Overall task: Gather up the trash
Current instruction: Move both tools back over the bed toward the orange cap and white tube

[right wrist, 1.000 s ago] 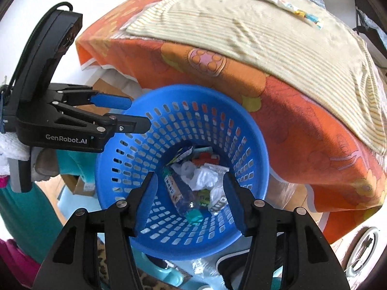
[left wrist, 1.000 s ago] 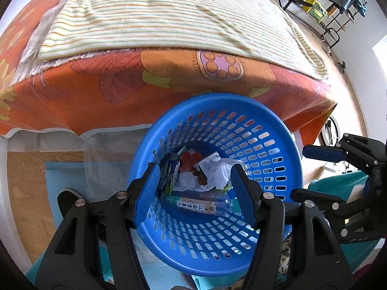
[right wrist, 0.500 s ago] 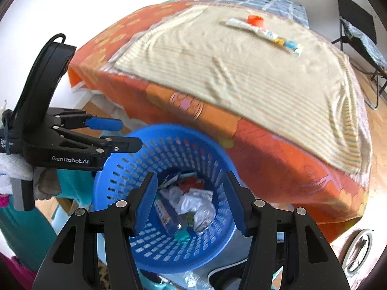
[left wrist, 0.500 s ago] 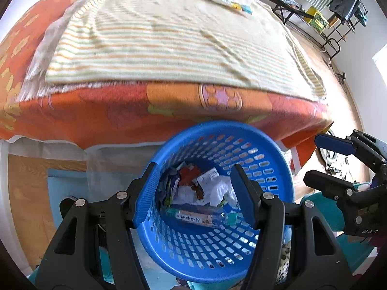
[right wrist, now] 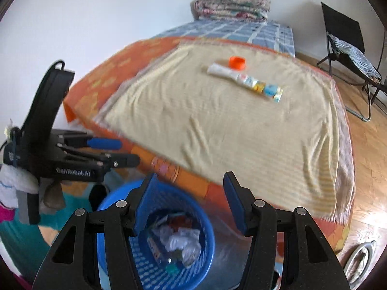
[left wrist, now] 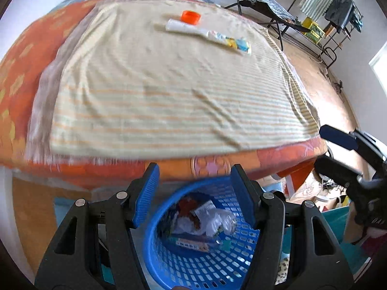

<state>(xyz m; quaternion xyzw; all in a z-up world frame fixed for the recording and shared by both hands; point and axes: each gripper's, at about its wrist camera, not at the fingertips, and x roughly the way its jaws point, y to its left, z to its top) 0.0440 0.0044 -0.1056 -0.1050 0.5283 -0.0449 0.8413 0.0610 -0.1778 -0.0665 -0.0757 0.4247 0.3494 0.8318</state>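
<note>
**Two pieces of trash left on the bed, basket waiting below**

A squeezed tube (right wrist: 244, 82) lies flat on the striped blanket (right wrist: 217, 125) towards the far side of the bed (left wrist: 21, 77), with an orange cap (right wrist: 237, 62) just beside its white end. Neither is touched. At the bed's near edge, on the floor, stands the blue basket (left wrist: 193, 261), already holding crumpled white paper, wrappers and a bottle.

The left gripper (left wrist: 194, 193) and the right gripper (right wrist: 187, 200) both hover above the basket, fingers released and nothing between them. Each appears side-on in the other's view, likewise empty.

The likely next step is a reach across the blanket to the tube or the cap. The cap is low and round, so fingers closing off-centre could flick it away or pinch the blanket instead. The tube is slack and may droop or slip if gripped at one end. The two lie so close that taking one could knock the other.

Both views are smeared by motion, so the print on the tube is unreadable. Each gripper's own fingers cover part of the basket, and its base is cut off. Whether the cap belongs to the tube cannot be told.
</note>
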